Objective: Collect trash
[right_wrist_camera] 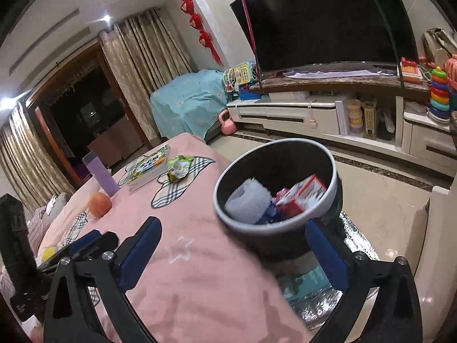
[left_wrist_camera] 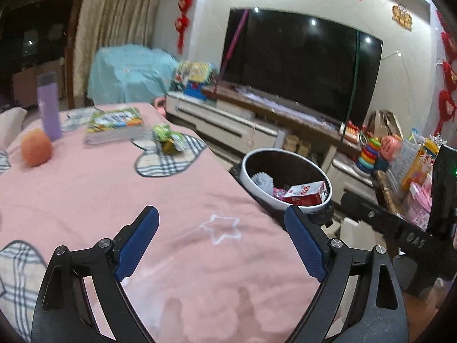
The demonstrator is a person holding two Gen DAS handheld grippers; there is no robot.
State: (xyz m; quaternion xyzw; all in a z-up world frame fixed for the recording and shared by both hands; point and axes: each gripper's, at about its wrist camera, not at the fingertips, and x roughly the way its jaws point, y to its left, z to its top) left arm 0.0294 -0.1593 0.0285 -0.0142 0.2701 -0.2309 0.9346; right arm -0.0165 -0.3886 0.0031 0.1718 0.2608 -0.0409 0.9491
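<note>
Both claws, left (left_wrist_camera: pixel 221 223) and right (right_wrist_camera: pixel 232 238), hang released and empty. Ahead of them lies the wrapper (left_wrist_camera: pixel 168 140); it looks light and crinkly, so we'd pinch its raised edge.

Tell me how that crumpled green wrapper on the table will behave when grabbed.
The green wrapper looks crumpled and thin, so it probably squashes flat and weighs little. Its glossy surface may slip between pads. Lying loose on the pink tablecloth, it would likely slide if nudged.

Trash bin (right_wrist_camera: pixel 288 217) (red carton (right_wrist_camera: pixel 302 194) inside) beside pink table (right_wrist_camera: pixel 200 257)
</note>
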